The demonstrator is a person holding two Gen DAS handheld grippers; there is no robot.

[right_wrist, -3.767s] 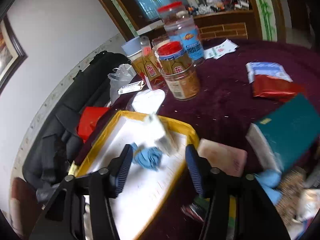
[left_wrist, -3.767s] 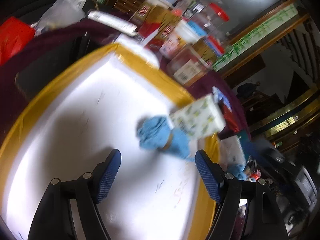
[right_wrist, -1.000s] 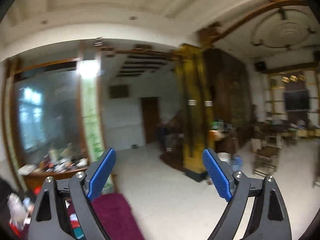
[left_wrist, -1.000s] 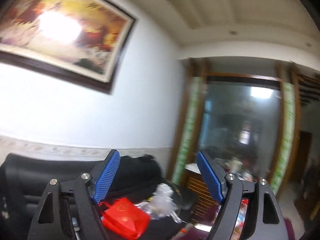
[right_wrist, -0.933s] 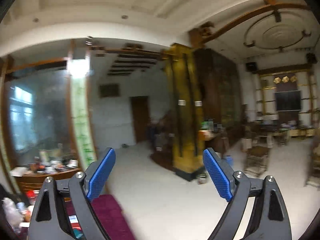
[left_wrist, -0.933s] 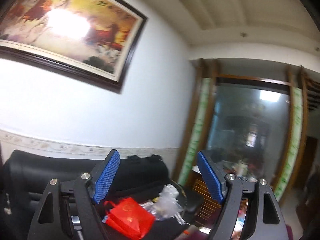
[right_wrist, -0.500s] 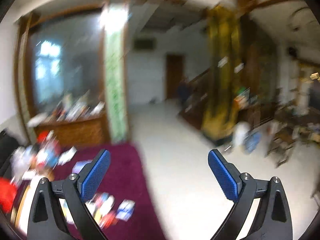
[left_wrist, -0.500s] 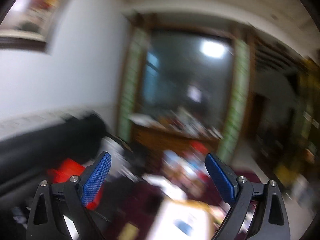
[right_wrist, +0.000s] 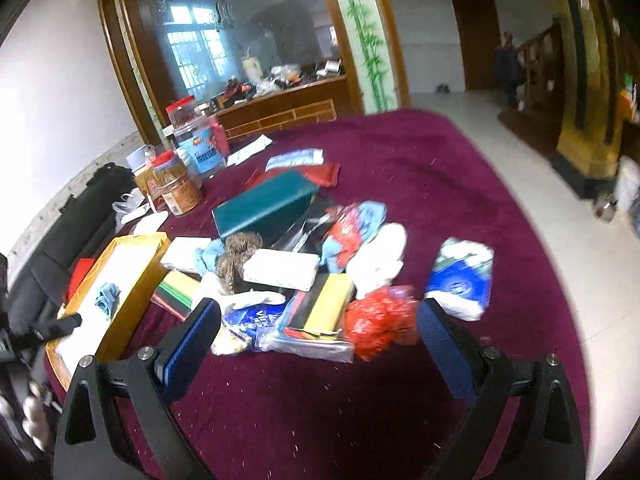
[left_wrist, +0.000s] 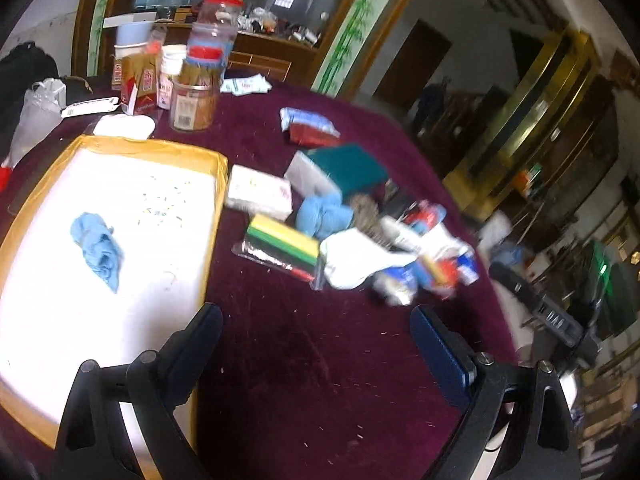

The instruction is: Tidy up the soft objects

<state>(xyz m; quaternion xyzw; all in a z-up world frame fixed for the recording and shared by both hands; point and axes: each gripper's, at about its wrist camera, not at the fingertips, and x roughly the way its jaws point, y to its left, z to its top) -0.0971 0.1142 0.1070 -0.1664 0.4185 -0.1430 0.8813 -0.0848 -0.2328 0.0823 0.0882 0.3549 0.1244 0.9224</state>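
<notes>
Left wrist: blue cloth [left_wrist: 98, 249] left of empty left tool [left_wrist: 316, 344].

Tray [left_wrist: 218, 184]: on the table [left_wrist: 304, 360], at its left side in the left wrist view.
Cloth [left_wrist: 98, 250]: lying in the tray, alone, toward its left half.
Jars [left_wrist: 196, 96]: standing behind the tray, at the table's far edge.
Book [left_wrist: 352, 166]: right of the tray, behind the heap.
Heap of packets [right_wrist: 320, 280]: right of the tray, mid-table; a tissue pack [left_wrist: 260, 192] lies just beside the tray's right rim.
Wrapped roll [right_wrist: 462, 280]: right of the heap, apart from it.
</notes>
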